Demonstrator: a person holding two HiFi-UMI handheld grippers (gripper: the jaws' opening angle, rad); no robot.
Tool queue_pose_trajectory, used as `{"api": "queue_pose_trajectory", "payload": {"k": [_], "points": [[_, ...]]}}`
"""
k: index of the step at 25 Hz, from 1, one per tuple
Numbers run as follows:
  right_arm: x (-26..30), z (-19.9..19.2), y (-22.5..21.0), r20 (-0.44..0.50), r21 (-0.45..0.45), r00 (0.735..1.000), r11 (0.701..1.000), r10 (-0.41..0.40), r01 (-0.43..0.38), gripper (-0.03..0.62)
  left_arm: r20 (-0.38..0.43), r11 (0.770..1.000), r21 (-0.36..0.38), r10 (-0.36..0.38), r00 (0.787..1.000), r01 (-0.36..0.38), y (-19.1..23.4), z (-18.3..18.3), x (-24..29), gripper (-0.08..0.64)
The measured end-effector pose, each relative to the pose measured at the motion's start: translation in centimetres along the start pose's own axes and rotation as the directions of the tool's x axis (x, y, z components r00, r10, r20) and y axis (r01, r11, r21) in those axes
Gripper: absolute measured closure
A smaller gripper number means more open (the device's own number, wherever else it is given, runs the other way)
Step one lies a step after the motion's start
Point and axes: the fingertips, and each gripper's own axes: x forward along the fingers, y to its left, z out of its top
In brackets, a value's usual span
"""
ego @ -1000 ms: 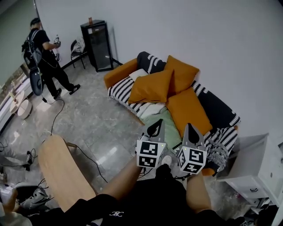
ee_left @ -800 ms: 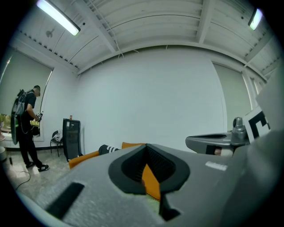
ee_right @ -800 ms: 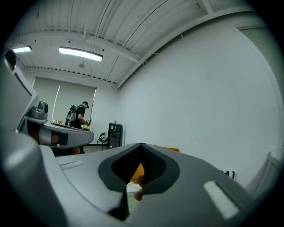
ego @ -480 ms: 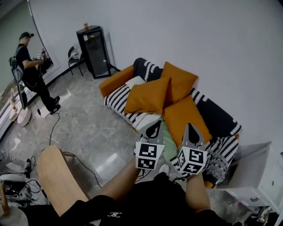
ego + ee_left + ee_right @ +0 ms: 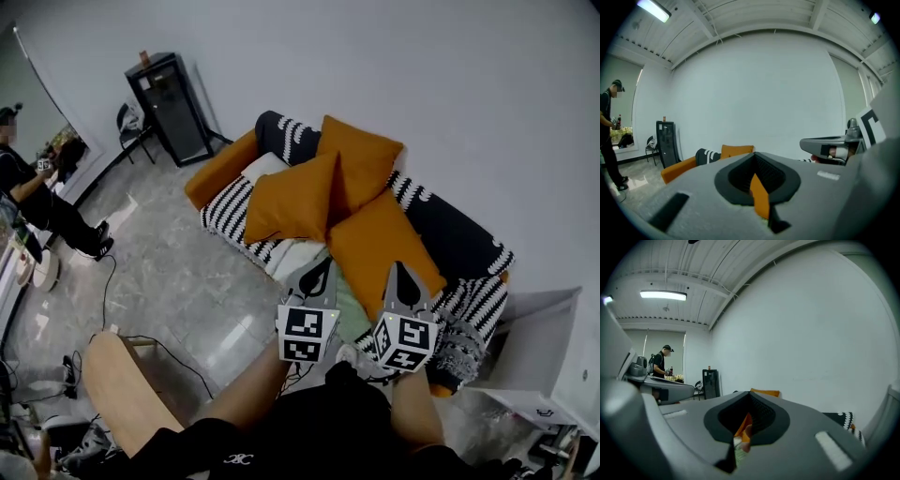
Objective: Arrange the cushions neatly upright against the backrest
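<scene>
**Approach to the sofa, both tools unloaded.** Left hand-held gripper (image 5: 317, 270) and right hand-held gripper (image 5: 401, 274) are held side by side, both pointing toward the sofa (image 5: 230, 204). The jaws of each are pressed together, with only a thin slit between the pads, and neither carries anything. The orange seen through each slit in the gripper views is cushion fabric farther off, not a held item.

Nearest lies the flat cushion (image 5: 380, 239), face-up on the sofa directly ahead of the right hand-held gripper. In the head view that gripper's tip overlaps the cushion's near edge; whether they touch cannot be told. The cushion sits corner-on, with one diagonal running from the sofa front toward the backrest (image 5: 452, 234).

Beyond it and to the left, the tilted cushion (image 5: 292, 197) leans on the rear cushion (image 5: 364, 161). The rear cushion stands nearly upright against the backrest, toward the end with the orange armrest (image 5: 217, 169).

Judgement: the right hand is nearer to the flat cushion and the left hand is nearer to the tilted one. The flat cushion must be raised about its far edge, away from the person, so a grasp at its near corner suits it.
</scene>
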Motion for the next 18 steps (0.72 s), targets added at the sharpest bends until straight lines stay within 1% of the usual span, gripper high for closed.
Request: {"api": "queue_pose_trajectory", "payload": {"k": [5,11,14,18], "points": [[4.9,0.6,-2.0,-0.029,-0.011,0.999,1.000,0.017,-0.017,0.583,-0.038,1.000,-0.018,0.007,0.999,-0.008,1.3,0.6,5.0,0.552],[9.9,1.8,-4.7,-0.044,-0.030,0.998,0.998,0.047,-0.048,0.583,-0.055,0.999,-0.036,0.002,0.998,-0.004,1.5,1.5,11.1,0.552],[11.6,1.8,-5.8,-0.056,-0.043,0.997,0.997,0.054,-0.057,0.583,-0.085,0.999,-0.040,-0.029,0.996,0.025,1.1,0.8,13.4,0.552],[13.3,0.8,-6.7,-0.096,-0.046,0.995,0.998,0.036,-0.041,0.583,-0.135,0.997,-0.019,-0.082,0.987,0.080,0.8,-0.3,15.6,0.552]]}}
